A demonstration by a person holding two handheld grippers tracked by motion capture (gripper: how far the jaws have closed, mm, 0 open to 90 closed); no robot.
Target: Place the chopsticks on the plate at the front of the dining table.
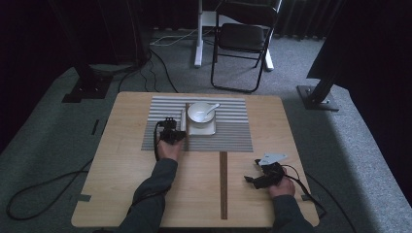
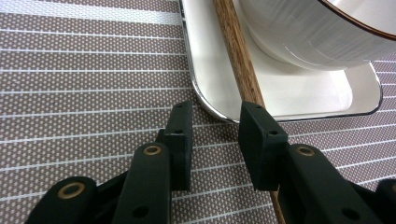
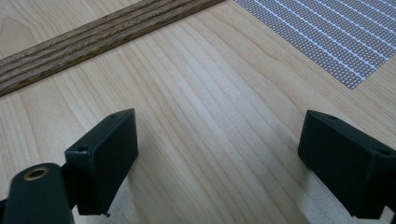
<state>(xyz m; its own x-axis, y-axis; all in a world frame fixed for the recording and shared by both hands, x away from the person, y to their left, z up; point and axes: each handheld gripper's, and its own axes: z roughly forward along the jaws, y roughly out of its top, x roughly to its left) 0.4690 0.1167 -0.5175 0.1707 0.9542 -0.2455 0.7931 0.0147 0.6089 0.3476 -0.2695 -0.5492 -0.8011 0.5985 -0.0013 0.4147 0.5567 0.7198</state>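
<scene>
Here the left gripper, jaws slightly apart, sits at the tray corner, beside the chopstick.

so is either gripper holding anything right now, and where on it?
Nothing is held. The left gripper has its fingers parted at the tray corner, beside the wooden stick. The right gripper is wide open over bare table.

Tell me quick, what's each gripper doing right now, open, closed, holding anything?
Left gripper: partly open, holding nothing, at the white tray's rim beside the wooden stick.
Right gripper: wide open, empty, over the table.
</scene>
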